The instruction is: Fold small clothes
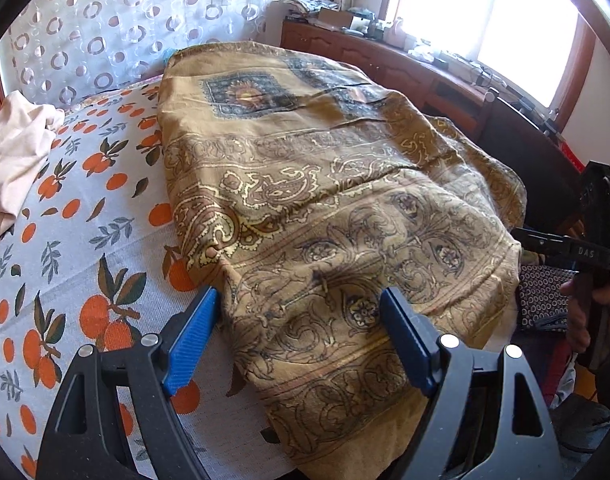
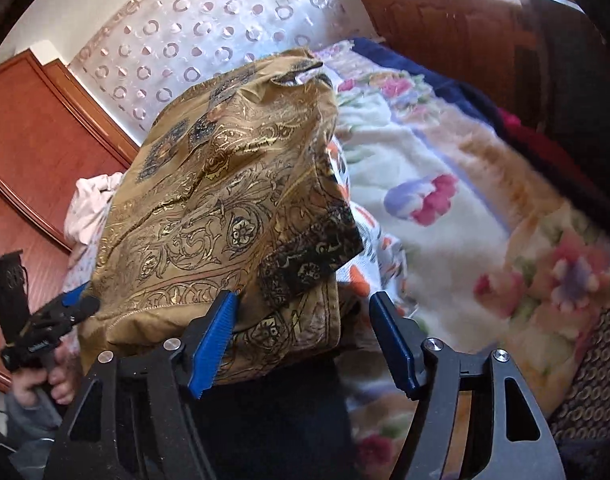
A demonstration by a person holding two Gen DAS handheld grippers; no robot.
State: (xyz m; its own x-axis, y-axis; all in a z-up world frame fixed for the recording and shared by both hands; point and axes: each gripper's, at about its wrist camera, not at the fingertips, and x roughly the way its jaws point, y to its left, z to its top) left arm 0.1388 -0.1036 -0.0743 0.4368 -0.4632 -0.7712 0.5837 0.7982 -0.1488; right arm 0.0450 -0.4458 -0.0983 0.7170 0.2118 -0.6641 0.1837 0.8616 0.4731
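Your left gripper (image 1: 299, 312) stands spread over the near edge of the golden paisley scarf (image 1: 325, 208), folded on the orange-print bedsheet (image 1: 65, 240). Your right gripper (image 2: 303, 316) is spread too, pinching nothing, at the scarf's near corner.

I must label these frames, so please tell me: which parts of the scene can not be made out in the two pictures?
- Near hem of the gold scarf: left wrist view, hidden behind the left gripper.
- Sheet with oranges: covered by the scarf in both views.
- Floral blanket: right wrist view, blurred.
- Things on the wooden cabinet: left wrist view, too small, washed out by window light.
- Right gripper: open; contact with scarf unclear.
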